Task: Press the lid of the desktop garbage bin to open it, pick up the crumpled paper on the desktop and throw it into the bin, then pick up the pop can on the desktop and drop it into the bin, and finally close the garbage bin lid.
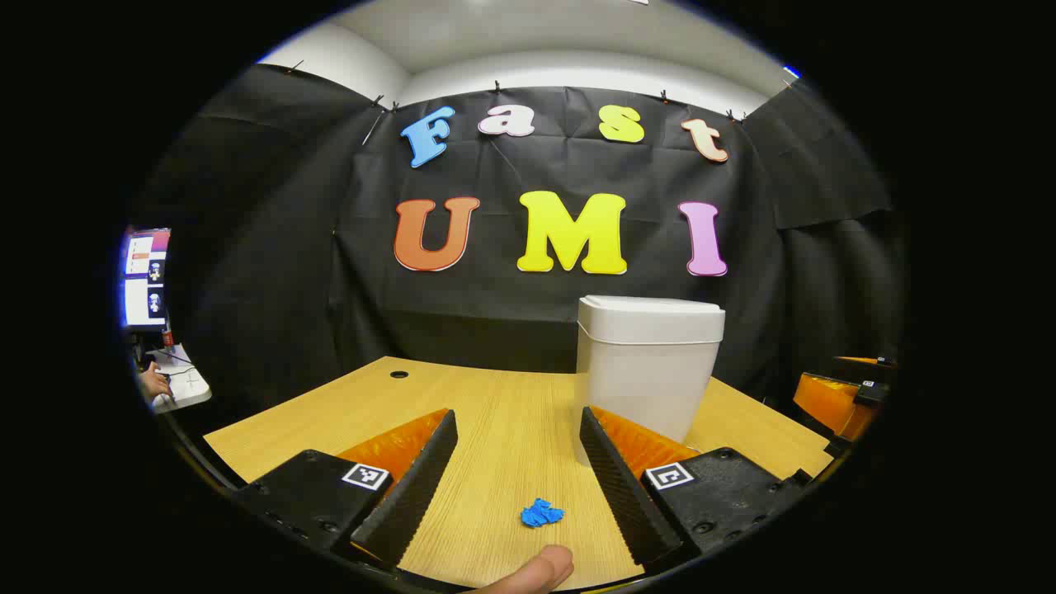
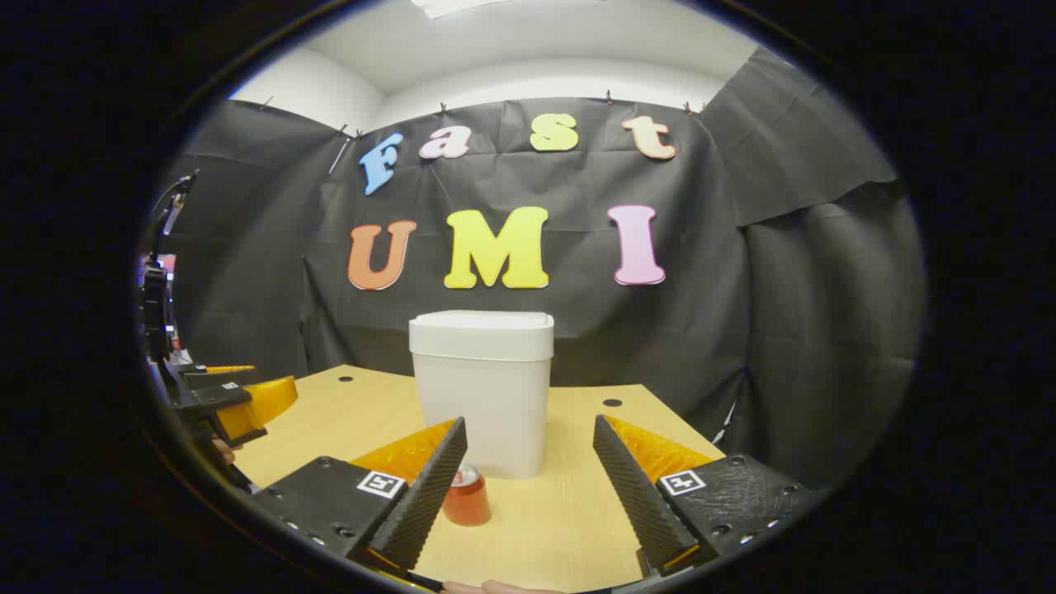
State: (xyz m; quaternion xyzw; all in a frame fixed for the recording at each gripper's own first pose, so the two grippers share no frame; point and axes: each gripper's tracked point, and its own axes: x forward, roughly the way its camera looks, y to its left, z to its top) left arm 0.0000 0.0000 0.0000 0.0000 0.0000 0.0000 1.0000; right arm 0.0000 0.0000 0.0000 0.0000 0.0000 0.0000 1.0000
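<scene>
Right, no writing I can read on the can (image 2: 466,497) or bin (image 1: 646,363). One bin, lid down, one blue paper (image 1: 541,513), one can. My left gripper (image 1: 518,478) gapes wide, empty, paper near between its fingers. My right gripper (image 2: 530,483) gapes empty too, can just beside its left finger.

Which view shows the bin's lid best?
The right gripper view: the bin stands whole and central, its lid shut. The left gripper view shows the lid too, but a finger covers the bin's base.
</scene>
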